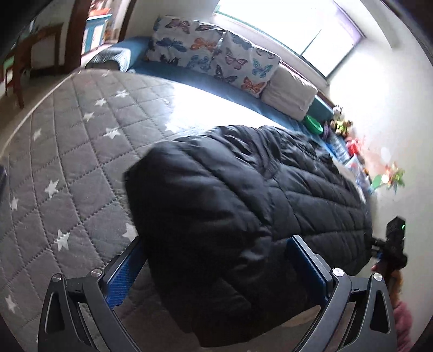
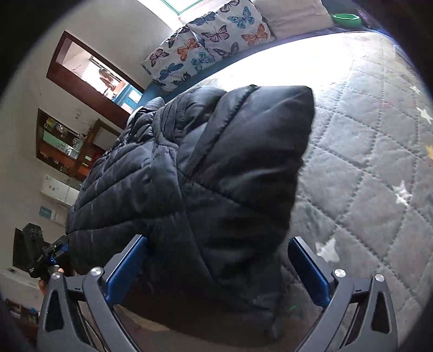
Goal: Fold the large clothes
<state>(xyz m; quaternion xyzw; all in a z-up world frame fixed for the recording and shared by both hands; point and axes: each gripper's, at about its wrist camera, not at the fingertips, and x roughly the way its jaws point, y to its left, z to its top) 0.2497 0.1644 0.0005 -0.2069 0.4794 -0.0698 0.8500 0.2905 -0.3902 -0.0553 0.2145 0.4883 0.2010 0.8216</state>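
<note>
A black quilted puffer jacket (image 1: pixel 243 176) lies on a grey star-patterned quilt (image 1: pixel 67 149) covering the bed. In the left wrist view its smooth folded end bulges toward the camera. My left gripper (image 1: pixel 216 239) stands wide, blue pads either side of that end, not squeezing it. In the right wrist view the jacket (image 2: pixel 216 149) shows a pointed smooth corner and ribbed body. My right gripper (image 2: pixel 217 239) is spread wide around the near edge. Its left pad (image 2: pixel 130 260) lies against the fabric and its right pad (image 2: pixel 308 270) stands apart from it.
Butterfly pillows (image 1: pixel 211 51) and a white pillow (image 1: pixel 289 92) line the far side under a bright window (image 1: pixel 284 21). A green bowl (image 1: pixel 314 124) and toys (image 1: pixel 343 127) sit by the wall. A wooden chair (image 1: pixel 19 62) and doorway (image 2: pixel 92 75) lie beyond the bed.
</note>
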